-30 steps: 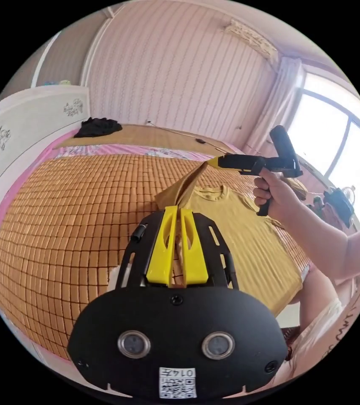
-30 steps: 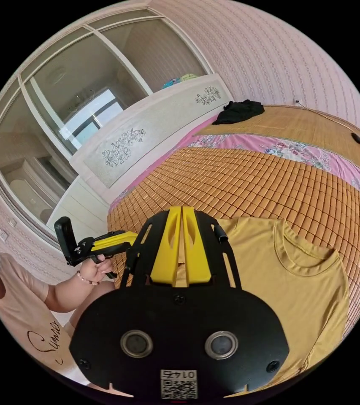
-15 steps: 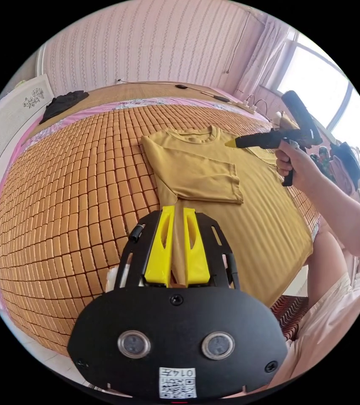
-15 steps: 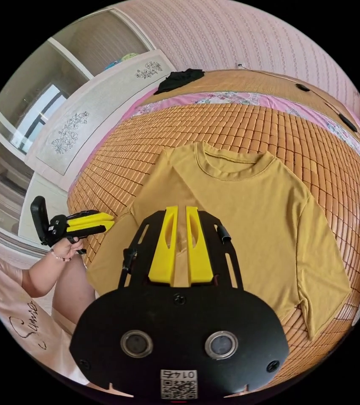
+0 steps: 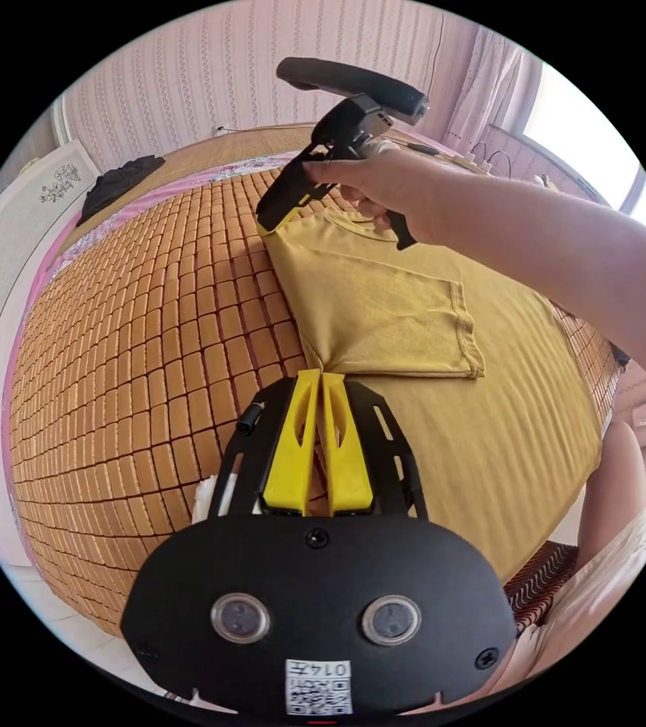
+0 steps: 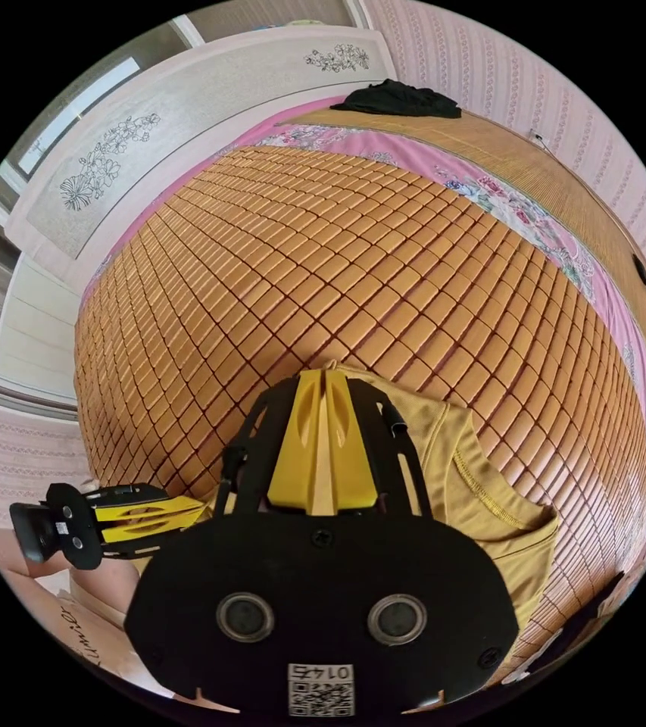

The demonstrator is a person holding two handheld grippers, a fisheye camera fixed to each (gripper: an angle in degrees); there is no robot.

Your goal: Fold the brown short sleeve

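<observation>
Mustard-brown cloth, one short-sleeve shirt [image 5: 444,394], lies flat on the bed's bamboo mat [image 5: 148,356] with one sleeve folded across its chest, its folded edge clamped at the shoulder by the right tongs [image 6: 326,372] and lower down by the left tongs [image 5: 320,376], two in all.
</observation>
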